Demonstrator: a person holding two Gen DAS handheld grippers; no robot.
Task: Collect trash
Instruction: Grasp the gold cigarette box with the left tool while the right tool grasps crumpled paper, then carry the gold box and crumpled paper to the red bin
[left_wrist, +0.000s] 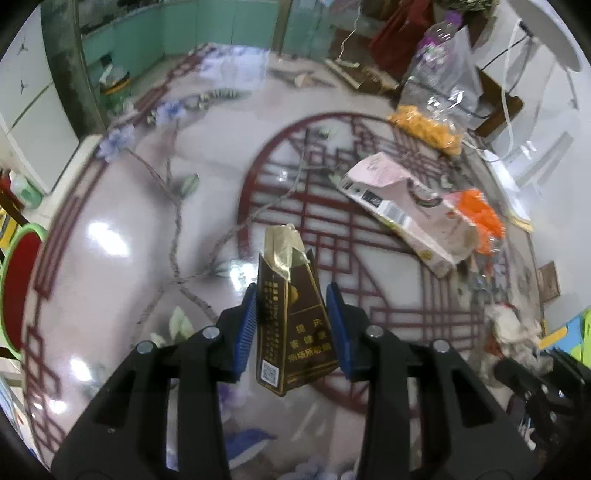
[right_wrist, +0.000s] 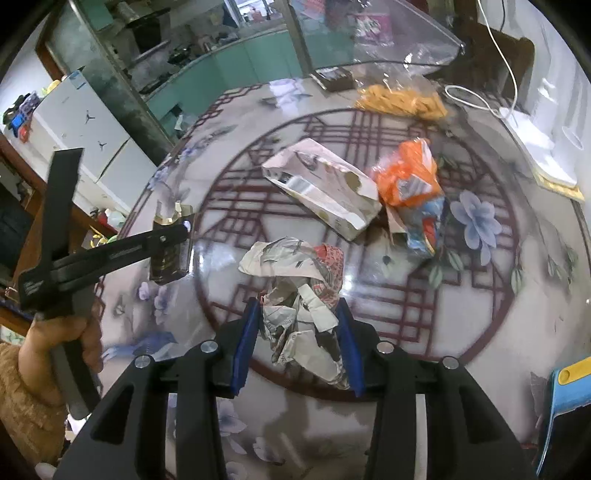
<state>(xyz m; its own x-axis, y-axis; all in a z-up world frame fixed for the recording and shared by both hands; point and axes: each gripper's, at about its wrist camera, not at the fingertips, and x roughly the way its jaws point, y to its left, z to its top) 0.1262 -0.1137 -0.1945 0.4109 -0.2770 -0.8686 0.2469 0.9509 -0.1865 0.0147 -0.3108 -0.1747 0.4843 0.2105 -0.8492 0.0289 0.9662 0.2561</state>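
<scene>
Nearest in the left wrist view, the left gripper has its blue pads clamped on a dark brown cigarette pack with gold lettering and a torn gold foil top, lifted clear of the round glossy table with a dark red lattice pattern and painted blue flowers. In the right wrist view this same pack hangs at the left, above the table's edge, and the person's hand in a tan knitted sleeve grips the handle below it.

Nearest in the right wrist view, the right gripper is closed on a crumpled wad of printed white and red paper, which bulges out above the blue pads.

Farther on, near the table's middle, lies a torn pale pink paper carton with a barcode, and touching its right end a crumpled orange and blue plastic wrapper. At the far side sits a clear plastic bag holding yellow-orange snack pieces, with a white cable just to its right.
</scene>
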